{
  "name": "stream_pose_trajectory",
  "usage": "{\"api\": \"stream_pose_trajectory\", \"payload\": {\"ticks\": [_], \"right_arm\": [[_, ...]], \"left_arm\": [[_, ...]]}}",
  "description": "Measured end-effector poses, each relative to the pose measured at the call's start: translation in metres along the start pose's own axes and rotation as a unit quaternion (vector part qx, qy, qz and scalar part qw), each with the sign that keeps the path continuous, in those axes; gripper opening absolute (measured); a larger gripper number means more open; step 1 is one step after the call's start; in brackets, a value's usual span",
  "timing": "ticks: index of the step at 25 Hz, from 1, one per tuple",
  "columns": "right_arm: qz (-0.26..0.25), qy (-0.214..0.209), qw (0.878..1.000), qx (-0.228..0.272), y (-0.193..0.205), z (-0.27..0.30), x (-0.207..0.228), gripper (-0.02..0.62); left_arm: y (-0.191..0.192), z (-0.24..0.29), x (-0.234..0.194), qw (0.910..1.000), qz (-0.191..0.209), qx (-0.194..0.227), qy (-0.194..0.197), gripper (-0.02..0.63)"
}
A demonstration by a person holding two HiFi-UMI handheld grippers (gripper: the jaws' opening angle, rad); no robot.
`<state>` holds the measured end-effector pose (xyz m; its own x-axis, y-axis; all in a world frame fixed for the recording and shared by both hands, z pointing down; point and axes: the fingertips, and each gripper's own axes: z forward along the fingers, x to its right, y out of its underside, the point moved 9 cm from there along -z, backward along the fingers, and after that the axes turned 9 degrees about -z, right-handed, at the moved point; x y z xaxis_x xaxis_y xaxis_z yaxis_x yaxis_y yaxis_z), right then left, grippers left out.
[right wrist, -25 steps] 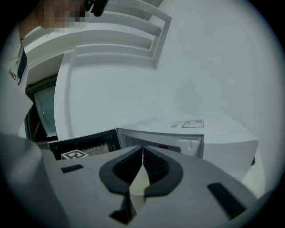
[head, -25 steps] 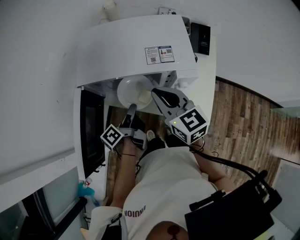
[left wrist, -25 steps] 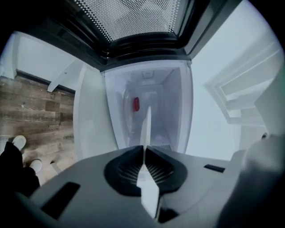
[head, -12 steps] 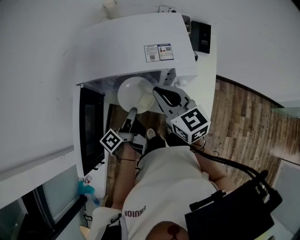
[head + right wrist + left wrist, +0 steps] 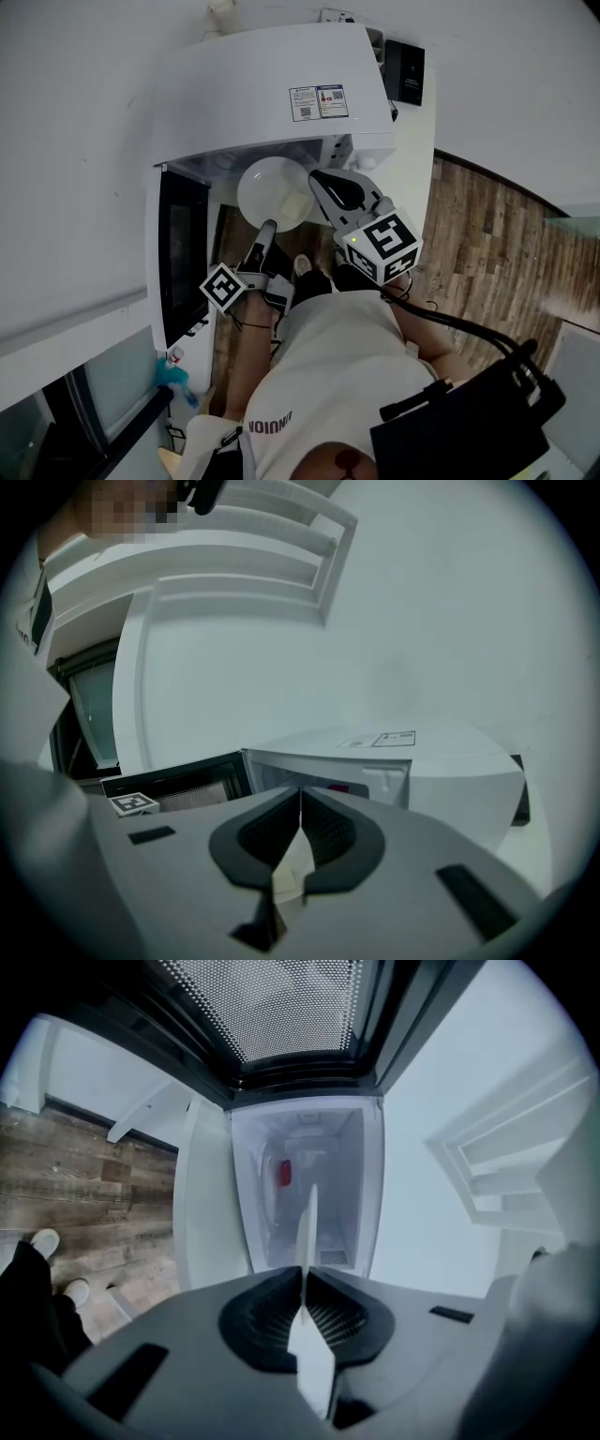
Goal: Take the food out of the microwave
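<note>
A white plate [image 5: 267,187] with a pale piece of food [image 5: 296,207] on it hangs just in front of the open white microwave [image 5: 272,94]. My left gripper [image 5: 267,228] is shut on the plate's near rim. In the left gripper view that rim [image 5: 306,1232] stands edge-on between the closed jaws, with the empty microwave cavity [image 5: 305,1185] behind it. My right gripper [image 5: 314,178] is shut on the plate's right rim. A pale edge [image 5: 298,850] shows pinched between its jaws in the right gripper view.
The microwave door [image 5: 183,253] is swung open to the left and fills the top of the left gripper view as a dark mesh [image 5: 281,1007]. Wooden floor [image 5: 487,244] lies to the right. A black box [image 5: 405,75] hangs on the wall behind the microwave.
The plate has come a little further out of the microwave toward the person, carried by my left gripper. The right gripper has barely moved.
</note>
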<state>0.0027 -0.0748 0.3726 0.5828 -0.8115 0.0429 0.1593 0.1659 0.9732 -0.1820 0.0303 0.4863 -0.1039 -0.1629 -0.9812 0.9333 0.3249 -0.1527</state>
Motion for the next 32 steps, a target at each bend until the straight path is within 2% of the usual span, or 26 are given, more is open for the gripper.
{"api": "stream_pose_trajectory", "payload": {"ticks": [32], "right_arm": [[0.001, -0.005, 1.000, -0.005, 0.0016, 0.0065, -0.0021, 0.021]], "left_arm": [[-0.0039, -0.0054, 0.0032, 1.0000, -0.009, -0.001, 0.001, 0.027]]}}
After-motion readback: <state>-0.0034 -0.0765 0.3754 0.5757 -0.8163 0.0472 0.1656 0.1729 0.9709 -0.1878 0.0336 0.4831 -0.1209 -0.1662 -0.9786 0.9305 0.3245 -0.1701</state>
